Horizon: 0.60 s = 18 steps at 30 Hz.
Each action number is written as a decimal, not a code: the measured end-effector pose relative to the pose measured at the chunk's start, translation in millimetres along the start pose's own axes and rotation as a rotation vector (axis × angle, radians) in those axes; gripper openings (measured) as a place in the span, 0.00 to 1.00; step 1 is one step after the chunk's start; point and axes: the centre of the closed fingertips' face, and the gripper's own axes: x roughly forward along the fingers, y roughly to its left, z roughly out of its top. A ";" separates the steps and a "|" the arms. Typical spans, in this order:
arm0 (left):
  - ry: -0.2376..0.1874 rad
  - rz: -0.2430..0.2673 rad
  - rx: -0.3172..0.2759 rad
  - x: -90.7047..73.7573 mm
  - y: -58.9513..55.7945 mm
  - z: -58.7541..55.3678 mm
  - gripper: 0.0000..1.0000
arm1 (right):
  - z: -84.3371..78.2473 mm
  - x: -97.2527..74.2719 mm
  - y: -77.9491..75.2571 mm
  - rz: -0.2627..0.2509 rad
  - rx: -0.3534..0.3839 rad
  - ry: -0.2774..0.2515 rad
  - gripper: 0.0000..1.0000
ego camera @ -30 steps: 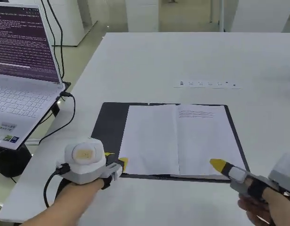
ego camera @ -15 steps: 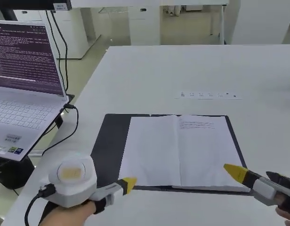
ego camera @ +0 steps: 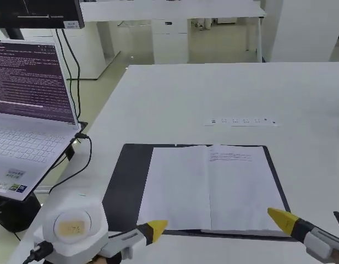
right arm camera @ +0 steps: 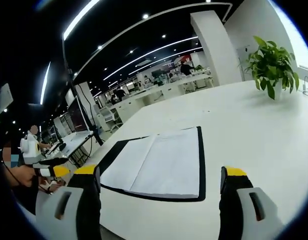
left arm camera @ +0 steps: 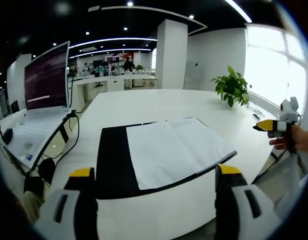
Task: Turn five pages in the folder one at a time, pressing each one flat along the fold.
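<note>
Because the broad white desk [ego camera: 224, 88] bears it flat, the open black folder [ego camera: 124, 181] lies squarely near the desk's front edge, its fold running away from the person. I judge it a stiff, fairly weighty base that should stay put while a sheet is lifted. The white paper pages [ego camera: 175, 187] spread across it are another matter: thin, light, limp and probably slick against each other. A pinch is therefore likely to pick up two at once or to crease one. The best place to take hold looks to be the free outer edge of the right-hand page [ego camera: 244, 190], close to its near corner. Only the top sheet should be peeled there and then swept over, with the pressing kept to the central fold [ego camera: 207, 187], where the paper will want to spring up. The left tool [left arm camera: 155, 172] is held off the folder's near left corner with its jaws spread wide and nothing between them. The right tool [right arm camera: 161, 172] sits just beside the near right corner, equally wide and empty. In both gripper views the folder lies ahead between the jaws, apart from the yellow tips.
</note>
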 end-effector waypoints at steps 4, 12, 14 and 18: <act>0.030 -0.013 0.010 3.7 -7.3 -7.4 0.99 | -6.9 -1.5 -2.5 0.001 -0.030 0.021 1.00; 0.045 -0.046 0.028 16.9 -22.0 -7.6 0.99 | -8.2 -1.5 -8.1 0.004 -0.053 0.035 1.00; 0.047 -0.054 0.030 21.3 -26.6 -6.1 0.99 | -7.4 -3.0 -11.0 0.003 -0.048 0.033 1.00; 0.054 -0.080 0.047 34.1 -37.6 -5.1 0.99 | -6.3 -7.3 -17.5 -0.010 -0.049 0.025 1.00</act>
